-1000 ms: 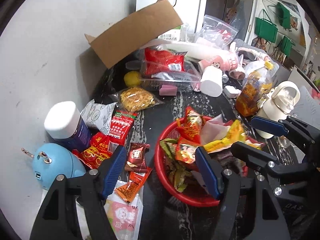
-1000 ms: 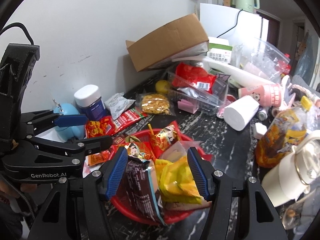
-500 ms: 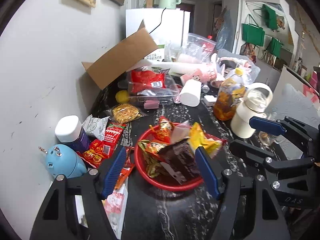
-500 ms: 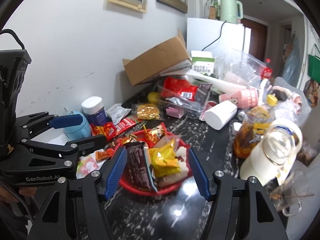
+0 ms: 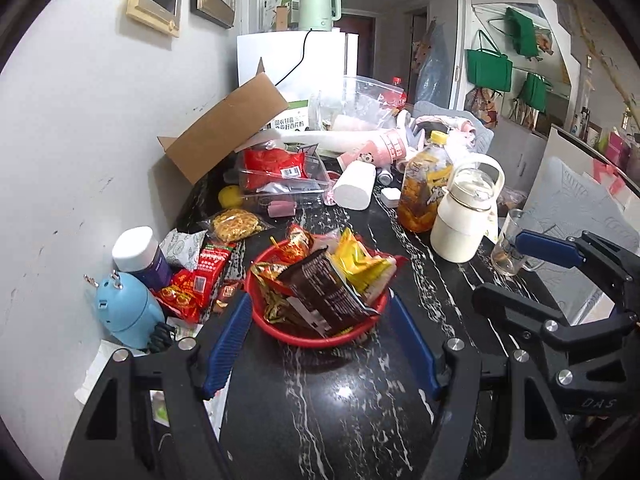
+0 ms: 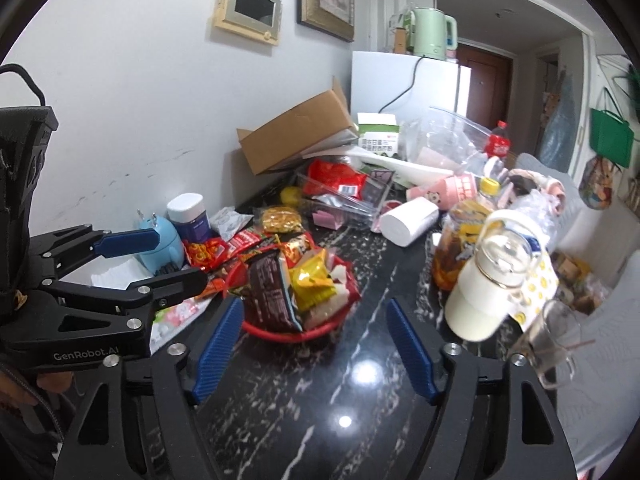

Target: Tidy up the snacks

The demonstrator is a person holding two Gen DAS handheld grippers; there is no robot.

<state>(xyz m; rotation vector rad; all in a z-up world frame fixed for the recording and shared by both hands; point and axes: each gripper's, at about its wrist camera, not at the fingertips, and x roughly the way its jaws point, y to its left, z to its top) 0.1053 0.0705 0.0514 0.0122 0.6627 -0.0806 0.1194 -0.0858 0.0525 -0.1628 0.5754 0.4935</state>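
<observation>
A red basket point(image 5: 320, 340) heaped with snack packets sits on the black marble table, with a dark brown packet point(image 5: 324, 292) and a yellow one point(image 5: 360, 264) on top. My left gripper point(image 5: 320, 308) hangs open just in front of it, nothing between its pads. In the right wrist view the same basket point(image 6: 288, 334) lies beyond my right gripper point(image 6: 314, 308), whose jaws are opening and hold nothing. Loose red packets point(image 5: 192, 284) and a noodle packet point(image 5: 236, 222) lie left of the basket.
A white jug point(image 5: 464, 220), a glass mug point(image 5: 512, 244) and a tea bottle point(image 5: 424, 192) stand right of the basket. A blue gadget point(image 5: 124, 308) and a white-capped jar point(image 5: 140, 252) sit by the left wall. A cardboard box point(image 5: 224, 128) and a clear tub point(image 5: 280, 168) crowd the back.
Both grippers have drawn back and upward from the basket, which now looks smaller. The right jaws have spread wider. The dark brown packet seen between them earlier now lies in the basket.
</observation>
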